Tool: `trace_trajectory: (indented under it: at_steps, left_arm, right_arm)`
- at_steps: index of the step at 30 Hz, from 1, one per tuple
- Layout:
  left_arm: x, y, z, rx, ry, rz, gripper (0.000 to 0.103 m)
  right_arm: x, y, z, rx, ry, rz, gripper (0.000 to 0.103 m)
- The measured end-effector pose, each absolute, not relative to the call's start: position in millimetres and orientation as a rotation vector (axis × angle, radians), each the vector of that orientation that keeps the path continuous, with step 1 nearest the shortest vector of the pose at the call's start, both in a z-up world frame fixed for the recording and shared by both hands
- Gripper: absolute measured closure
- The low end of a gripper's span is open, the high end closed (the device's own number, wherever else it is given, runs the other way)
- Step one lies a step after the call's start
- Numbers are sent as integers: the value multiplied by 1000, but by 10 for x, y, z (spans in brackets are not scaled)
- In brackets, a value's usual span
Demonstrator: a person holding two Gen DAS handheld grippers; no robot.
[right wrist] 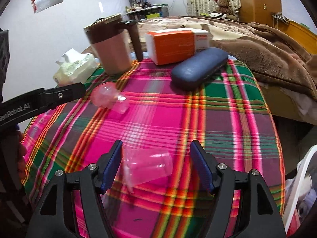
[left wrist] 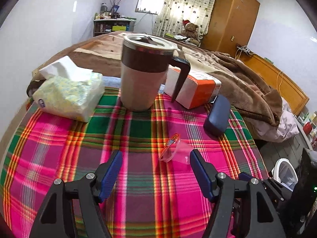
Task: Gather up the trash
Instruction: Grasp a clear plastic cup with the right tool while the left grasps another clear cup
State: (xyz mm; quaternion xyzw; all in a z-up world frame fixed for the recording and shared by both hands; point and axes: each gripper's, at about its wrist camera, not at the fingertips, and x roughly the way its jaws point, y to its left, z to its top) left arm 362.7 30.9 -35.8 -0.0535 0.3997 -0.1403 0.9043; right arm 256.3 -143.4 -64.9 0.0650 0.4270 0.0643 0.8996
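Plaid tablecloth [left wrist: 59, 138] on table; bed [left wrist: 247, 83] behind.

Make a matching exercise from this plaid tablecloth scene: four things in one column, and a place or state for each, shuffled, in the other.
1. tall lidded mug with dark handle
2. dark blue oval case
3. clear plastic cup between the right gripper's fingers
4. orange and white box

A. on its side
B. upright
C. behind the case
D. in front of the box

1-B, 2-D, 3-A, 4-C
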Motion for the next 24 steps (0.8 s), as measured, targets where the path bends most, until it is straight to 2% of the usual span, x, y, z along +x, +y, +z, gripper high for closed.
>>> trace_trajectory:
  at_steps: [3,5,8,24]
  left_arm:
    - [3692,227,-406,-98,837,-292,33]
    - [3722,164,-435,-87,838,-301,33]
    - [3764,75,-500,-76,853,-305,25]
    - [3928,-260,-744,74,872,-255,25]
  right_arm:
    - [2576,-1508,-652,140,884,103,56]
    - [2578,-1554,-653,158,884,99,60]
    - [2556,-1588,-643,158,874,72,60]
    - [2537,-1766,-649,190,855,25,60]
